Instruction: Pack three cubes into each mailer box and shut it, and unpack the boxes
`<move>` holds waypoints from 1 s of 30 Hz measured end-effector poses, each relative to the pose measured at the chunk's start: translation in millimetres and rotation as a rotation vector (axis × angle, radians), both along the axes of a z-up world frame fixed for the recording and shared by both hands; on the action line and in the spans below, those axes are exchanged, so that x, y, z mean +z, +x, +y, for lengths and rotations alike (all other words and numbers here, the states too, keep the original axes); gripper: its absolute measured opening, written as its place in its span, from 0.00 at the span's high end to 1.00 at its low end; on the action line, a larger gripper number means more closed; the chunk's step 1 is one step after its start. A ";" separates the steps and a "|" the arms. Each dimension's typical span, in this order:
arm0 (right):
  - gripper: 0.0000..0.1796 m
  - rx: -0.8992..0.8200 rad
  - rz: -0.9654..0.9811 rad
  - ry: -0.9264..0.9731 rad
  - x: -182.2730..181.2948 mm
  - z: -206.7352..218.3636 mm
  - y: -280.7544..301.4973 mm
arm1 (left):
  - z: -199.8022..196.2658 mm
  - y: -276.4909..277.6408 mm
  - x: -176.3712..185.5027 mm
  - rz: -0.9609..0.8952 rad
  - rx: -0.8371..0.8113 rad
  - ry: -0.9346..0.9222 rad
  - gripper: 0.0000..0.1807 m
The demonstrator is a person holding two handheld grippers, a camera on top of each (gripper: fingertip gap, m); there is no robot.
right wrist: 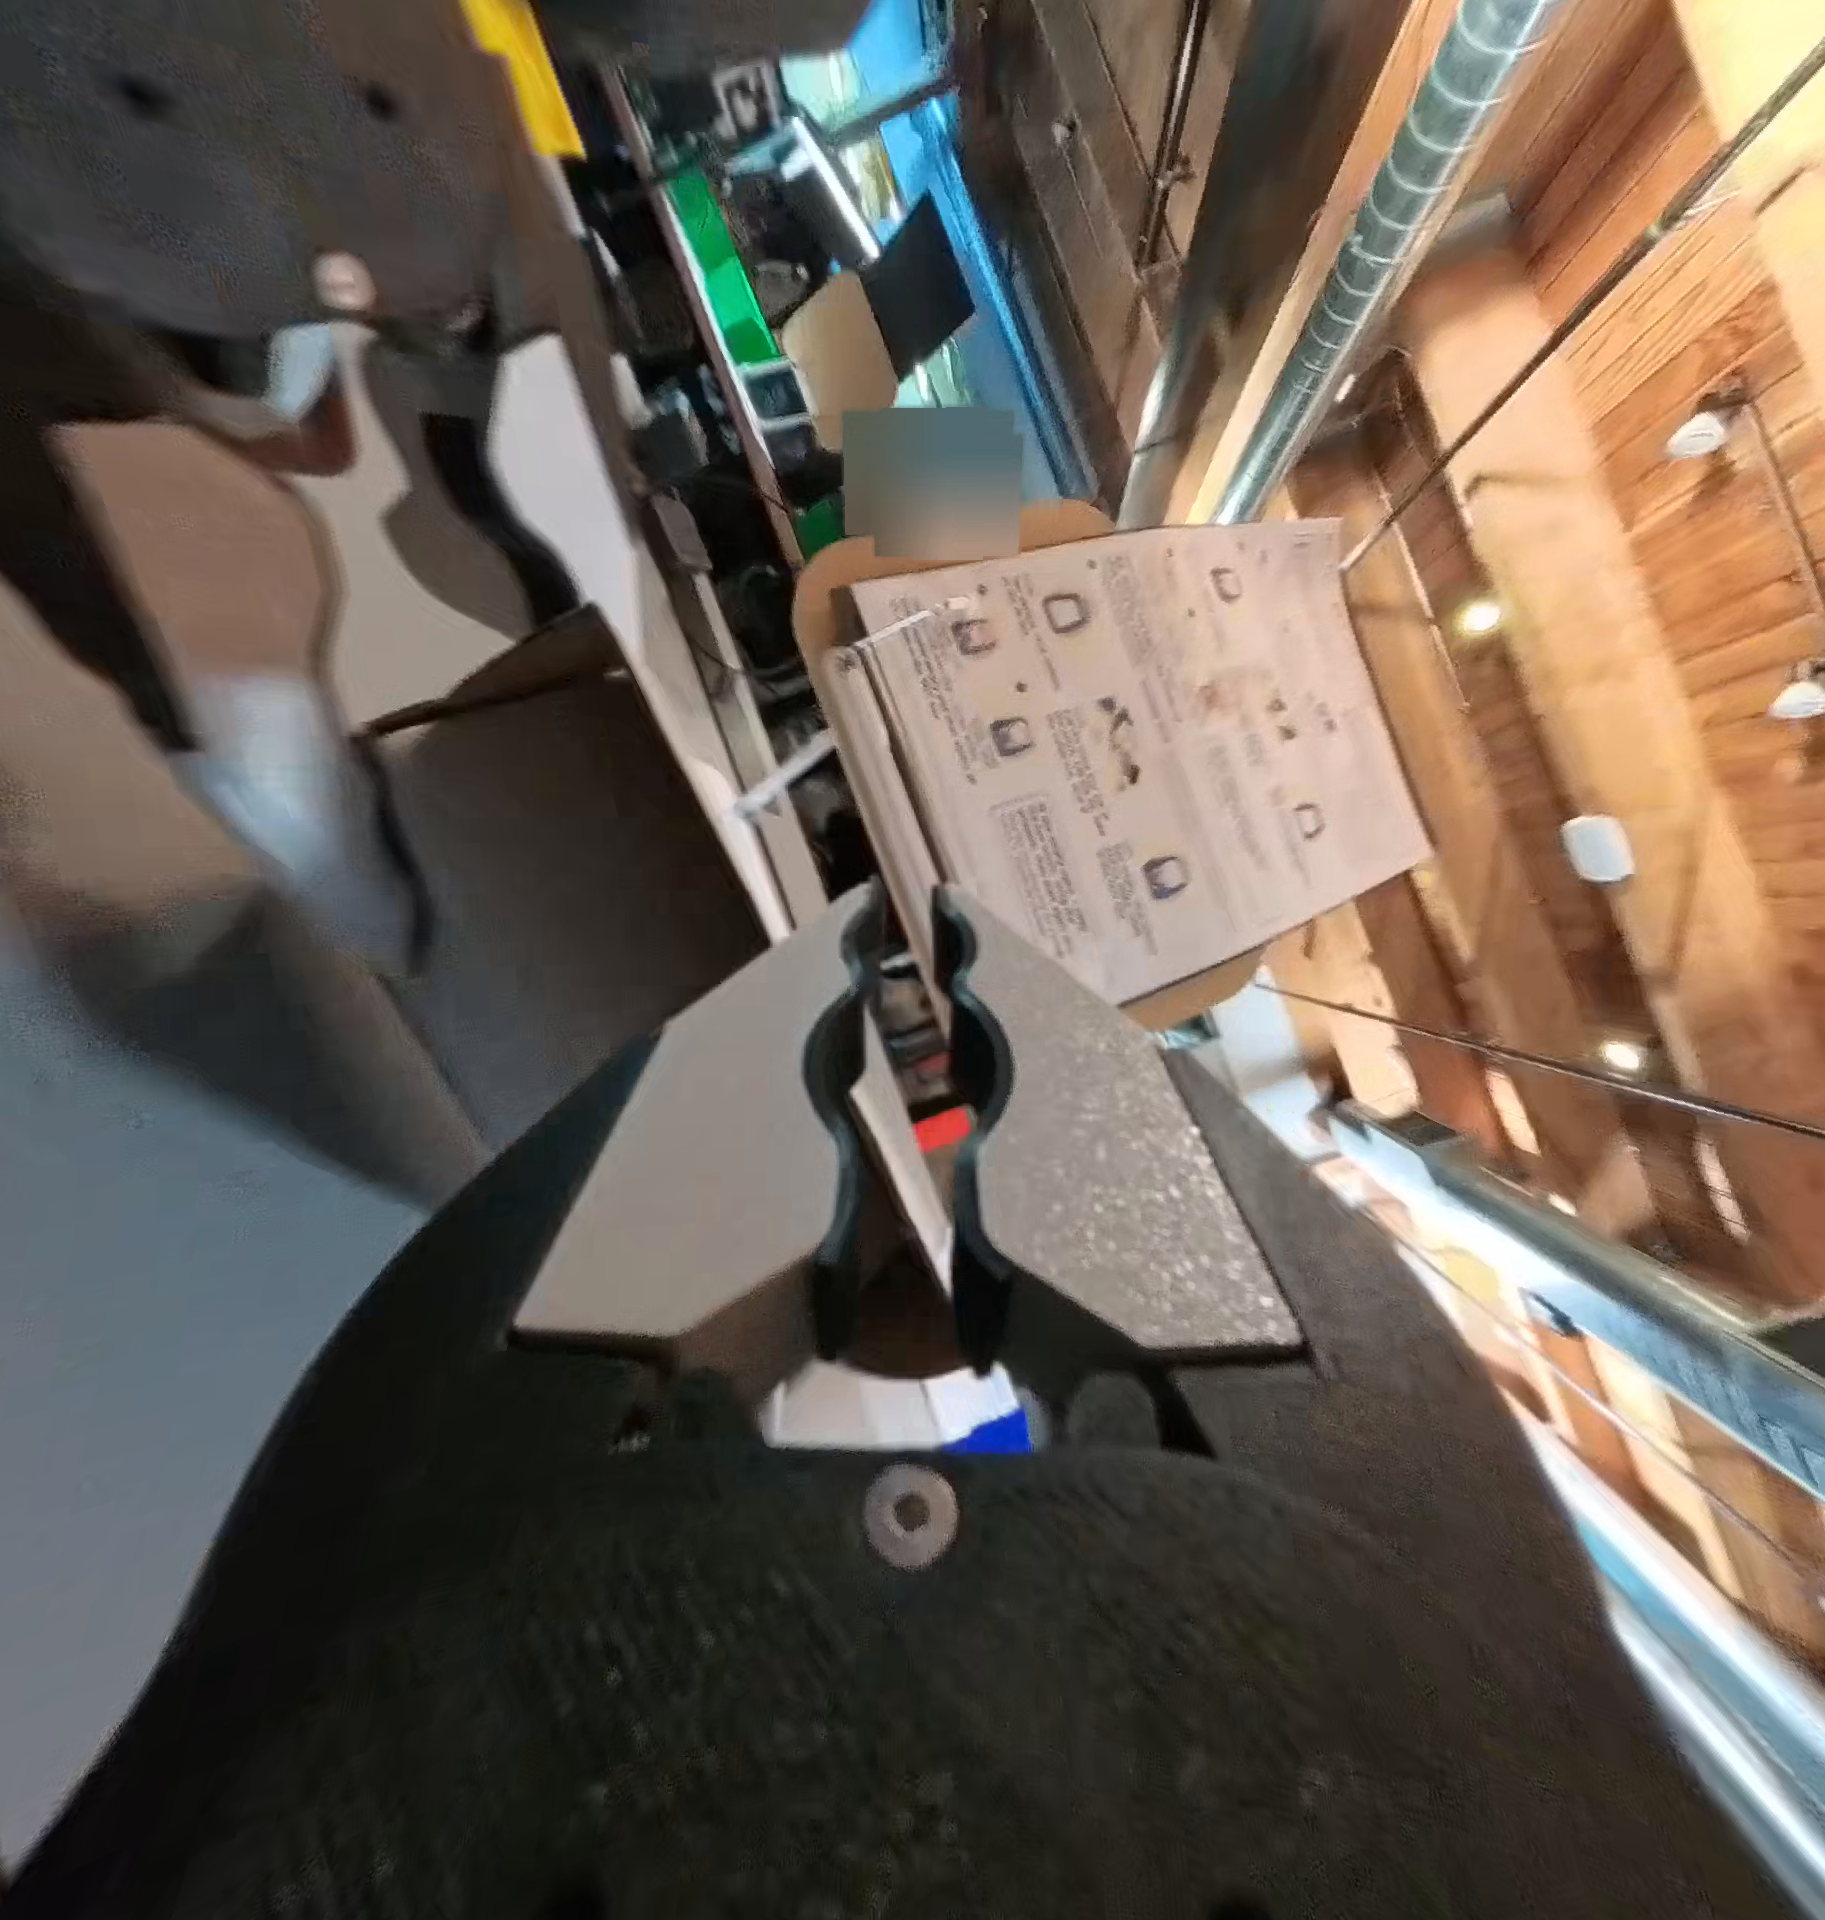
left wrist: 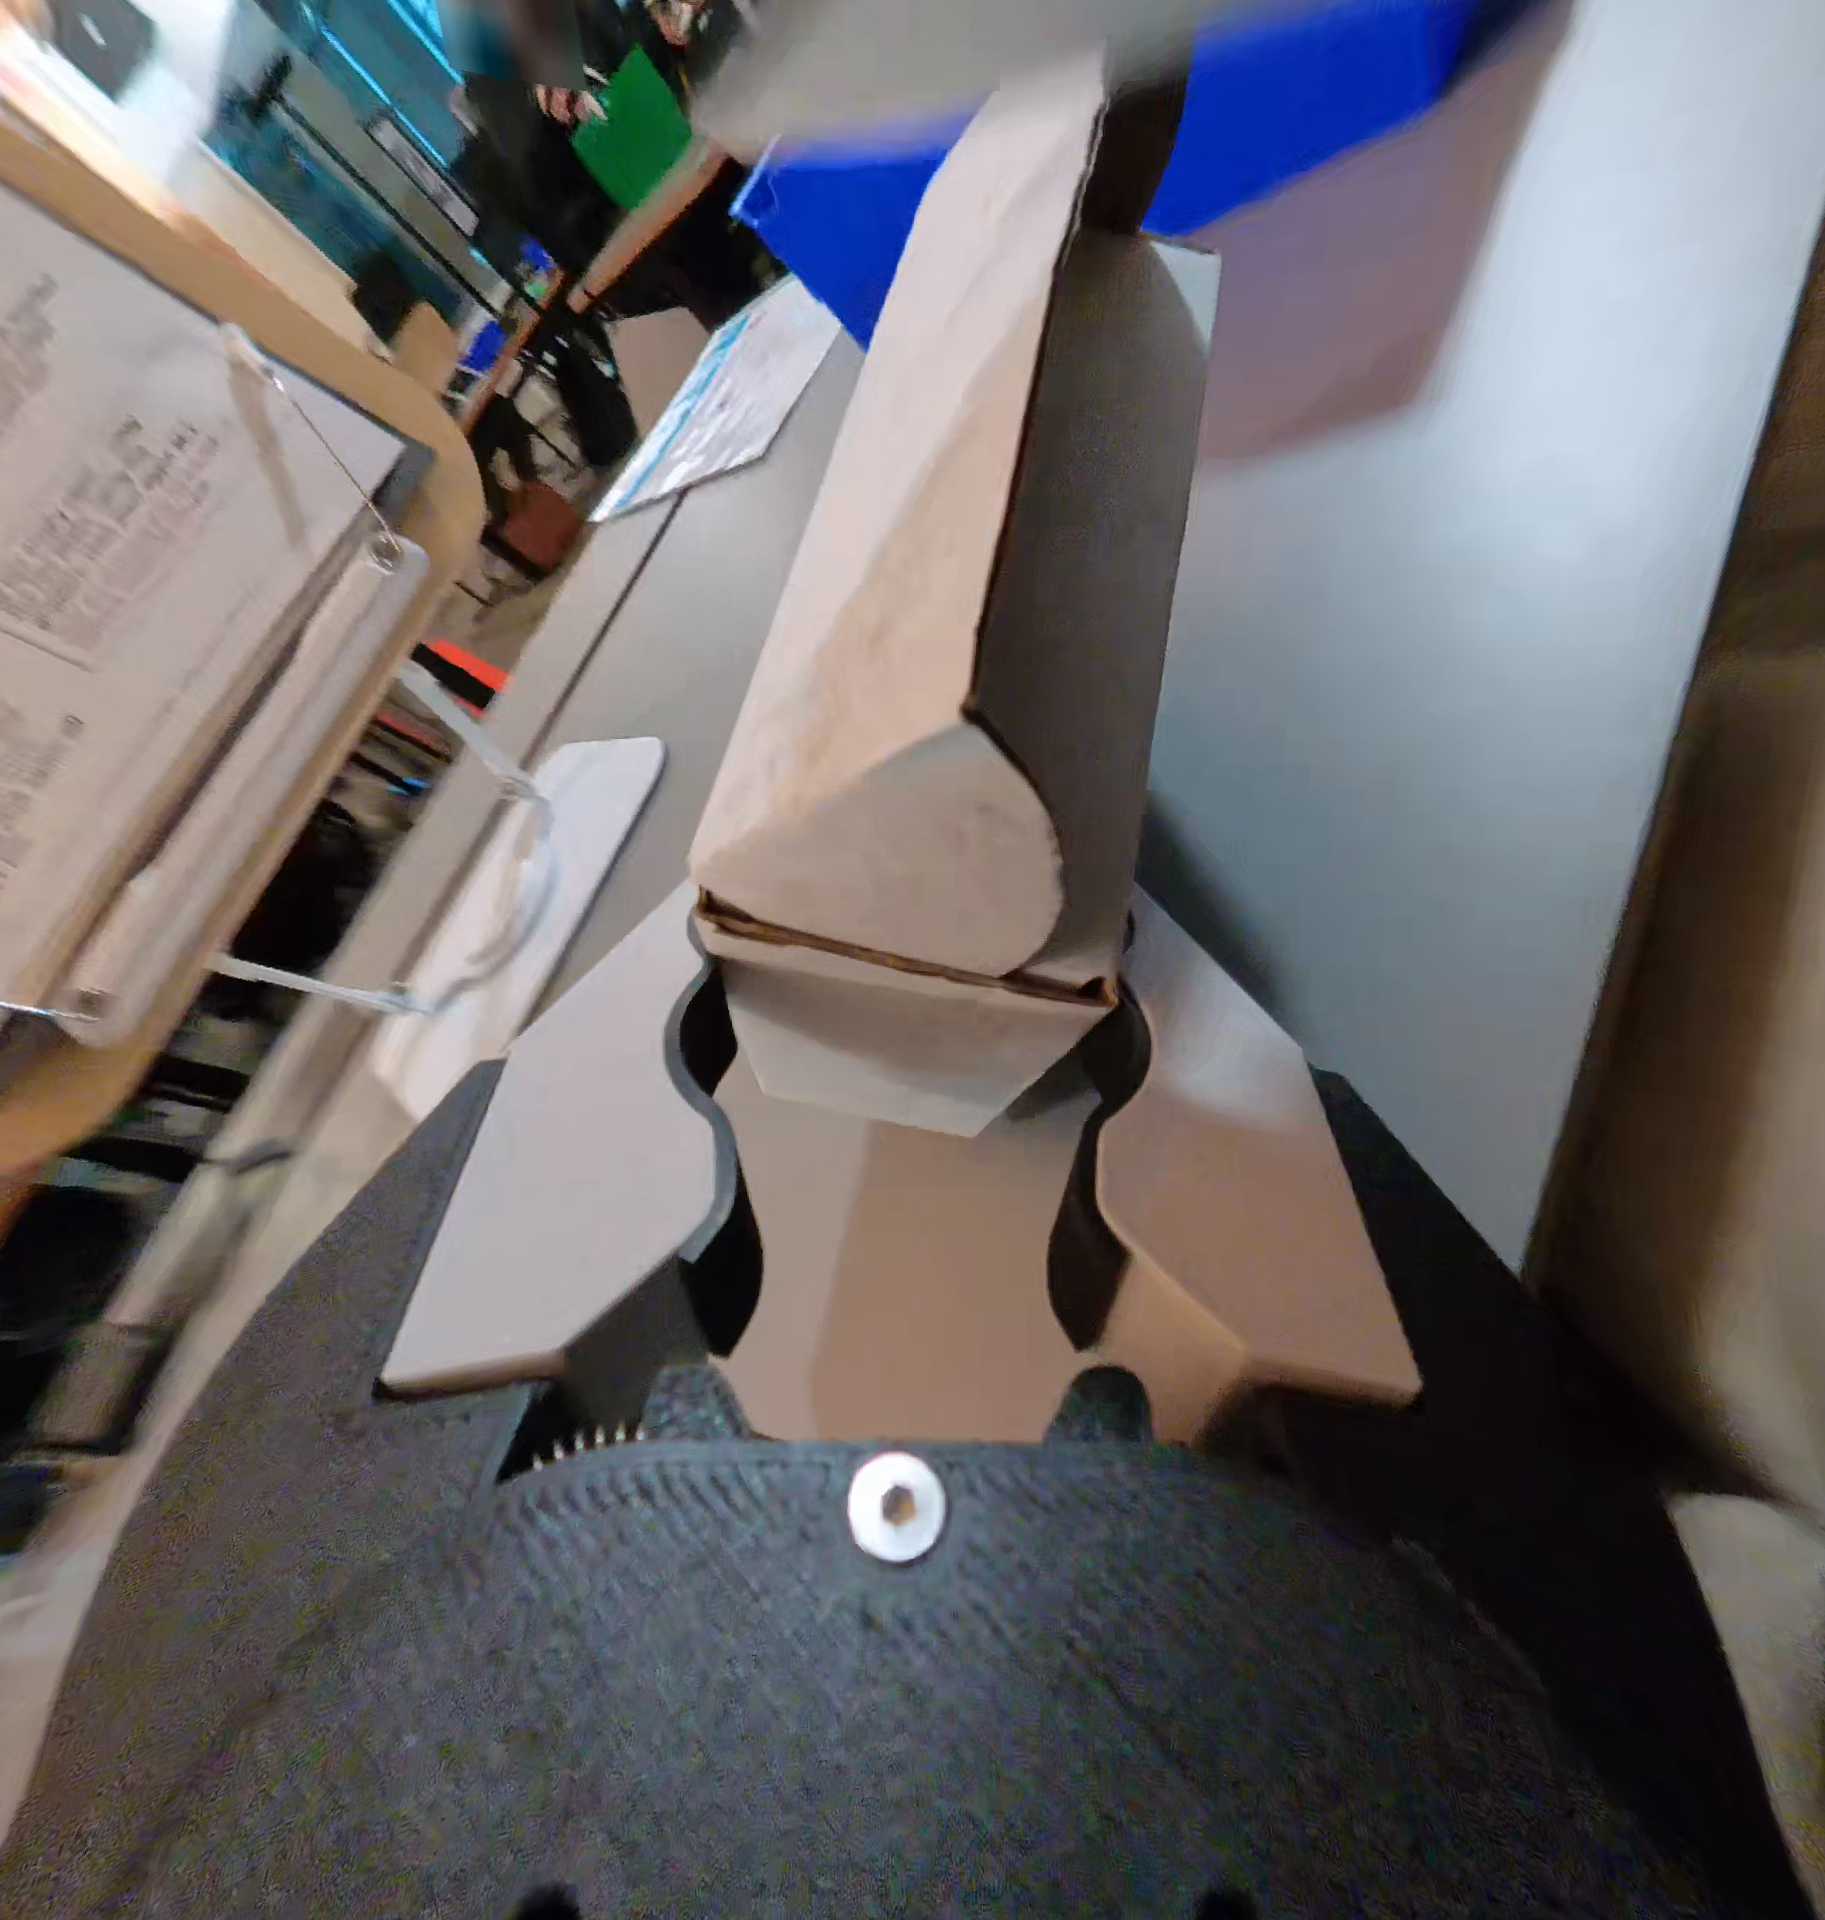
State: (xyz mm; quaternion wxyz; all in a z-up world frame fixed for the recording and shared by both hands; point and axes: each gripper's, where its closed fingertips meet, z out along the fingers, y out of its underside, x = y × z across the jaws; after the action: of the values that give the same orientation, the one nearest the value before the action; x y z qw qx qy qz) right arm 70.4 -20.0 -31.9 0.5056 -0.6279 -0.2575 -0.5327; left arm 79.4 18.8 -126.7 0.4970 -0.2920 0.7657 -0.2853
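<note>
Left wrist view, left gripper (left wrist: 913, 997) clamps mailer box (left wrist: 929, 582)

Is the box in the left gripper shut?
Cannot tell. The left gripper clamps the box by one cardboard end; its lid isn't identifiable.

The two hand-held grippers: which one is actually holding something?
The left hand-held gripper: its fingers clamp the end of a cardboard mailer box. The right hand-held gripper holds nothing, its fingers nearly together with only a bare gap between.
</note>
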 end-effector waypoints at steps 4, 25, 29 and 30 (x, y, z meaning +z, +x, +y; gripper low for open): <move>0.99 0.095 0.077 -0.022 -10.1 2.5 -9.2 | 18.4 3.5 -8.0 0.024 0.064 0.011 0.63; 1.00 0.159 0.615 -0.017 -44.5 4.5 23.4 | 10.4 2.8 -10.7 -0.102 -0.048 0.169 0.62; 1.00 0.137 0.616 -0.022 -47.3 5.2 26.5 | -2.8 -2.6 -7.6 -0.131 -0.116 0.142 0.64; 1.00 0.135 0.635 -0.028 -49.4 6.1 26.1 | -5.5 -4.3 -6.8 -0.132 -0.134 0.110 0.64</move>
State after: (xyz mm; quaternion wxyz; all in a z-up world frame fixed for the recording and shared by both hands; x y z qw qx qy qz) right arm 96.6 -14.0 -81.3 0.5862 -0.7511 -0.1354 -0.2720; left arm 75.1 13.3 -133.5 0.5412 -0.1932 0.7637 -0.2940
